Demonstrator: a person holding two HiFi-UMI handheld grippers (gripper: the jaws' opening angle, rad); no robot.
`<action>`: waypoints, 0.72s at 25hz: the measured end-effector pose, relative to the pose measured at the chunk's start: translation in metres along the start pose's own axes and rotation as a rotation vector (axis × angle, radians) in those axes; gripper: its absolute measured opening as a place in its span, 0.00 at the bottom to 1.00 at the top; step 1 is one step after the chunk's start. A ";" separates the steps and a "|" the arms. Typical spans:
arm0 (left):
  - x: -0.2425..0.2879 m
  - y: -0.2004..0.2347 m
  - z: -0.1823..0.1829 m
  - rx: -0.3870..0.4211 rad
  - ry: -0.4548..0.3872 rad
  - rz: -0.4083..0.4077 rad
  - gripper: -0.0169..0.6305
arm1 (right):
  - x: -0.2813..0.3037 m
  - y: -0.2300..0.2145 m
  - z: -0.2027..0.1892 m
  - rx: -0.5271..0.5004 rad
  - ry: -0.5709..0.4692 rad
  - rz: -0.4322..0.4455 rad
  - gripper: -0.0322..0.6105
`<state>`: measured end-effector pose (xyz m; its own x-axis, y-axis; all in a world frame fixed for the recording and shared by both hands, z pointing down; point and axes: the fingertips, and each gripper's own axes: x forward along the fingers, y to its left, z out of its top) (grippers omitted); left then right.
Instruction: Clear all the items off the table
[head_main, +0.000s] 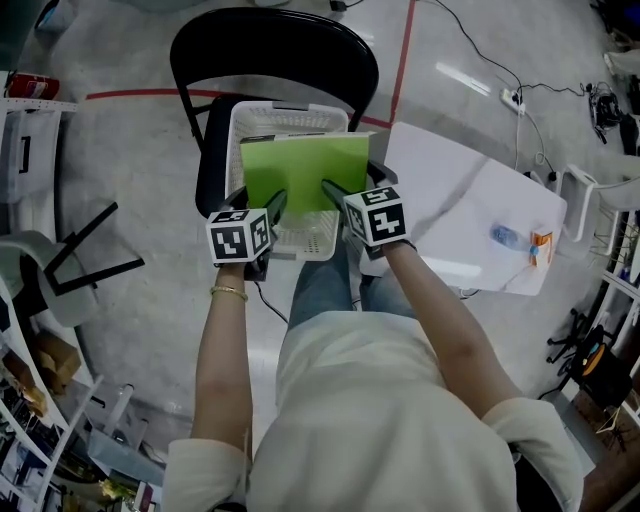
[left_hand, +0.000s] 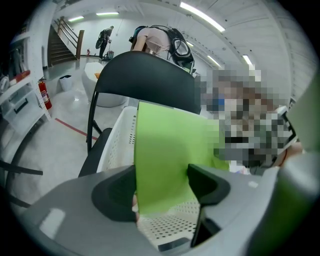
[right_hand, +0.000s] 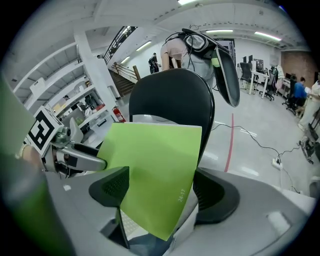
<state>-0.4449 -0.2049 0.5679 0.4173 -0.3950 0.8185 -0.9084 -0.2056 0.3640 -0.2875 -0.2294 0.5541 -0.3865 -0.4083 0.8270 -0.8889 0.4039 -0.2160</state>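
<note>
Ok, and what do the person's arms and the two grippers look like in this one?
Both the left gripper and right gripper have grey moulded bodies with black jaw pads, and each carries a white cube printed with black square markers. The person wears a cream top with short sleeves and a thin gold-coloured bracelet on the left wrist.

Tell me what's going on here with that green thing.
A person holds a gripper in each hand. The left gripper and right gripper together carry a green sheet, which passes between both pairs of wide-set jaws. It hangs over a white basket on a black chair. A small bottle and an orange packet lie on the white table beside it.
</note>
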 end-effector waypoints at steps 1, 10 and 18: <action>0.002 0.001 0.001 0.000 0.002 0.001 0.52 | 0.001 0.000 0.001 0.005 -0.002 -0.001 0.67; 0.003 0.022 0.012 -0.006 -0.032 0.102 0.52 | 0.002 0.003 0.023 0.040 -0.073 0.013 0.67; -0.006 0.020 0.016 0.013 -0.067 0.133 0.52 | -0.003 0.006 0.024 0.005 -0.079 0.019 0.67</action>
<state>-0.4652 -0.2208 0.5634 0.2944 -0.4787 0.8272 -0.9556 -0.1588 0.2483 -0.2979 -0.2453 0.5374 -0.4217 -0.4638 0.7792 -0.8822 0.4084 -0.2344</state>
